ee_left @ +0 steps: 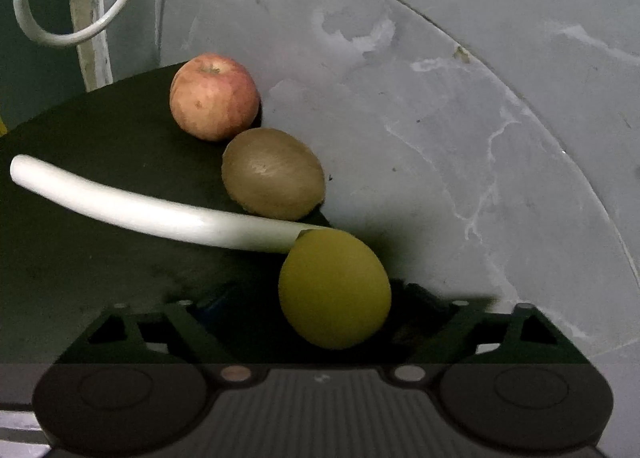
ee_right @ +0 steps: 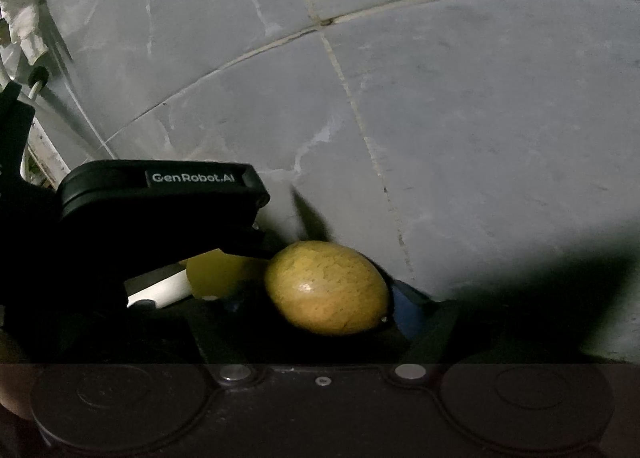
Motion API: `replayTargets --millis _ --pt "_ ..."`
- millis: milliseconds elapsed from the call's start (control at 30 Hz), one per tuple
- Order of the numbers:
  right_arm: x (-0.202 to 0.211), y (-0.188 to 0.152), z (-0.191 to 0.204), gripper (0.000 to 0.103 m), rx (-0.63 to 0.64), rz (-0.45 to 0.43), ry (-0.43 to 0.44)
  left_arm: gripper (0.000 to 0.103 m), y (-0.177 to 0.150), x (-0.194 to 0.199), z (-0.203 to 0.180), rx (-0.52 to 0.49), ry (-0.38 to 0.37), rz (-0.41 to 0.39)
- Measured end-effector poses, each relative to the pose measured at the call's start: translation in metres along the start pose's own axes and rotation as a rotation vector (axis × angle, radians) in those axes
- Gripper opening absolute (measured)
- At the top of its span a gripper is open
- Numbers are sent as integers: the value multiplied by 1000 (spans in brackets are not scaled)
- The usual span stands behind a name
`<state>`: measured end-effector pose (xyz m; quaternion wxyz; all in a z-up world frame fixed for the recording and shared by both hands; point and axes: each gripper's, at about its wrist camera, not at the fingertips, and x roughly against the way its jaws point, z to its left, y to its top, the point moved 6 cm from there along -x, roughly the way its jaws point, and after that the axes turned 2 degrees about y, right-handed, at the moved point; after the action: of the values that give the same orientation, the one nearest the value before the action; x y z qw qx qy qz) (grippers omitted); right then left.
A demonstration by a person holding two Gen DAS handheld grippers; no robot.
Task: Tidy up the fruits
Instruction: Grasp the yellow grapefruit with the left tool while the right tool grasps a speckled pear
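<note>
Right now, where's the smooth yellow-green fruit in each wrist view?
Left wrist: smooth yellow-green fruit low centre, between the left gripper fingers, at the white tube's near end.
Right wrist: lower left of centre, mostly hidden behind the left gripper, just left of the speckled yellow fruit.
Shared landmark: white tube, ending at that fruit in both.
</note>
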<state>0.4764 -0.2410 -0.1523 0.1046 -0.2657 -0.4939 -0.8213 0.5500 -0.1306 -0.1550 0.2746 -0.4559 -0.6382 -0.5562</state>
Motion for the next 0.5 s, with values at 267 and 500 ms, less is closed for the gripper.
replayTargets --millis 267,500 --pt "0 -1 -3 68 -10 2 6 62 -4 3 -4 -9 -13 -25" --pt "4 -2 -9 67 -3 -6 30 61 -11 8 -3 11 -12 -40"
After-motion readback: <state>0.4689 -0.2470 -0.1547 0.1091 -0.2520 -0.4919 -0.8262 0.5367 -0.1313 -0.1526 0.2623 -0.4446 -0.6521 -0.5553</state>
